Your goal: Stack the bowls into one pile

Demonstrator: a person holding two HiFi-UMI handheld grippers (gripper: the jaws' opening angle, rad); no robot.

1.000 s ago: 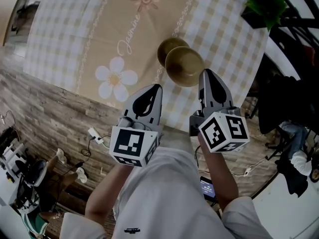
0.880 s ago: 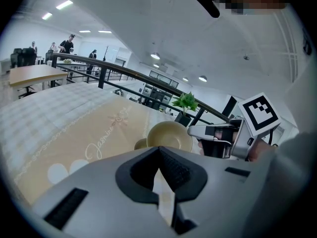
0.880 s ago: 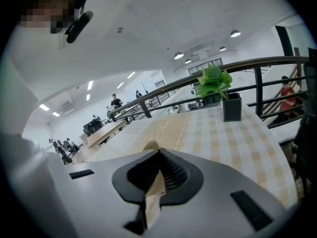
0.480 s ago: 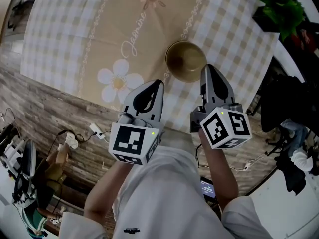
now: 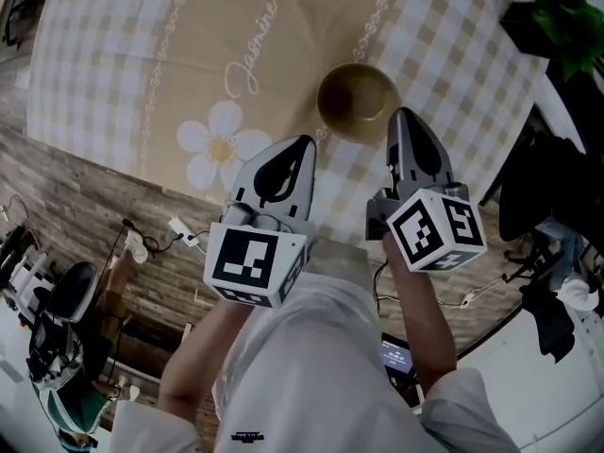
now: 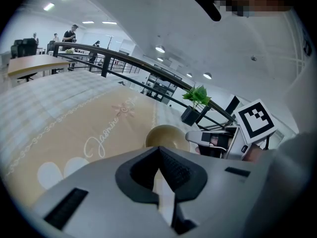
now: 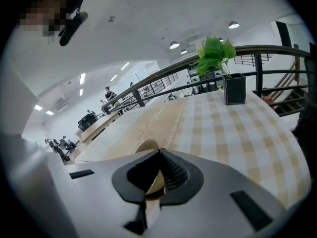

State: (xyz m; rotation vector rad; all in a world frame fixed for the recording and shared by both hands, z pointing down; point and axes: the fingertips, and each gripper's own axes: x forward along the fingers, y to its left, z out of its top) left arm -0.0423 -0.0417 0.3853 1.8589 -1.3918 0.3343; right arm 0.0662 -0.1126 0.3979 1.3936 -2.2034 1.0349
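bowl point(image 5: 357, 102) just fwd-left of r tool point(image 5: 406, 121), near l tool point(image 5: 302, 144)

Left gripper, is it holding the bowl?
No, the left gripper has its jaws shut together with nothing between them, and the bowl sits on the tablecloth ahead of it.
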